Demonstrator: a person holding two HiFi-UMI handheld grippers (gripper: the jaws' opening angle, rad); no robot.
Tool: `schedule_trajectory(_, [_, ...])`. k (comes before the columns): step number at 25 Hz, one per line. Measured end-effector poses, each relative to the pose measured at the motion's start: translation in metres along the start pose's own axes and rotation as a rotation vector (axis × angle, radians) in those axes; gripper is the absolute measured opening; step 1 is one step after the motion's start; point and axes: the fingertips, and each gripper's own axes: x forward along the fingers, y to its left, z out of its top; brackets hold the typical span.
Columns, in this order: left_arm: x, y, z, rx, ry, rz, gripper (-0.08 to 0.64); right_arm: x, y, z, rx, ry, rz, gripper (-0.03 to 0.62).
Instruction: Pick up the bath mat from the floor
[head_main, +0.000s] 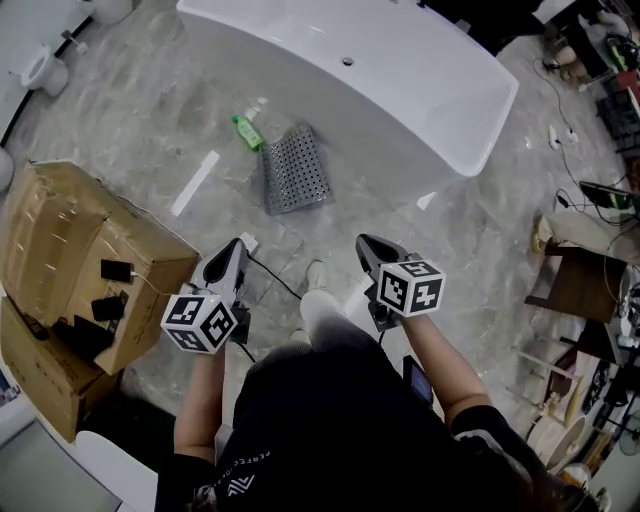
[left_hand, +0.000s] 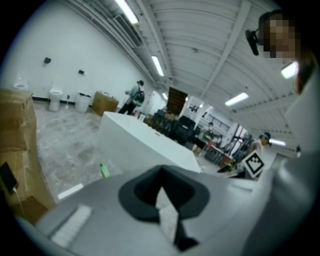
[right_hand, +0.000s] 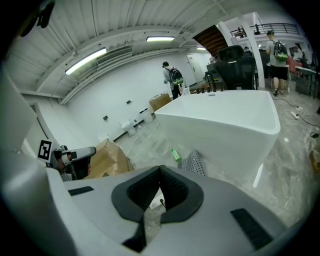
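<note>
bath mat (head_main: 295, 168): grey rectangular sheet, surface a regular grid of small holes or dots. It lies flat on the floor, far edge at the foot of the bathtub. It also shows in the right gripper view (right_hand: 192, 162), past the jaws.
floor (head_main: 130, 100): grey marbled tile, glossy.
bathtub (head_main: 400, 90): white, smooth, glossy; freestanding, rounded corners.
bottle (head_main: 246, 131): green plastic with a pale cap, lying on its side just left of the mat, not touching it.
strip (head_main: 195, 183): flat white bar on the floor, left of the mat, apart from it.
left gripper (head_main: 240, 243): grey shell, black textured pads. Jaws together, tips meeting (left_hand: 160, 169), nothing between them. Held high, well short of the mat.
right gripper (head_main: 362, 240): same build. Jaws together at the tip (right_hand: 160, 167), empty. Also well short of the mat.
marker cubes (head_main: 200, 322): white faces with black square patterns, one on each gripper.
cardboard boxes (head_main: 60, 230): brown corrugated, stacked at left; dark flat devices on top.
</note>
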Motion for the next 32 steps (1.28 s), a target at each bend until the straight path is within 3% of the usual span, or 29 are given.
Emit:
schedule_trajectory(13, [0.111, 0.018, 0.011, 0.009, 0.073, -0.040, 0.006, 0.082, -0.033, 0.019, 0.063, 0.108, 0.097, -0.002])
schedule_trajectory(21, [0.161, 0.045, -0.014, 0.047, 0.179, -0.109, 0.006, 0.121, -0.068, 0.008, 0.191, 0.072, 0.017, 0.000])
schedule_trajectory(32, [0.224, 0.099, -0.065, 0.122, 0.257, -0.123, 0.006, 0.206, -0.113, -0.029, 0.320, 0.037, 0.005, 0.010])
